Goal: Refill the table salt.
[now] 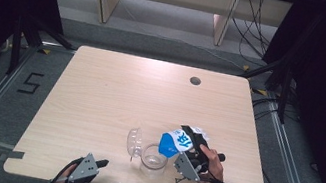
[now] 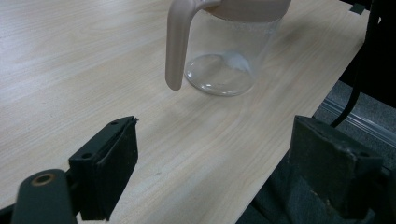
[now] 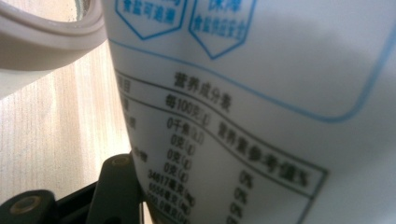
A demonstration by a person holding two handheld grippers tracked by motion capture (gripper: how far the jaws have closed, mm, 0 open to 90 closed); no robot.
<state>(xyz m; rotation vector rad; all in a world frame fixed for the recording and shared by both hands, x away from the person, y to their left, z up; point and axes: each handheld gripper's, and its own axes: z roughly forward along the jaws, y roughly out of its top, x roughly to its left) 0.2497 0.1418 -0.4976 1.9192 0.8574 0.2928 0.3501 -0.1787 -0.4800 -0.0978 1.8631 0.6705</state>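
One jaw hidden behind bag (image 3: 261, 116), jar (image 1: 154, 160) rim cropped

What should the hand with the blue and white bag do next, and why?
Probably tip the bag a little further. The right gripper holds it slanted, its blue end just over the rim of the clear jar, whose lid is flipped open, and the jar looks nearly empty. The left gripper waits open near the table edge.
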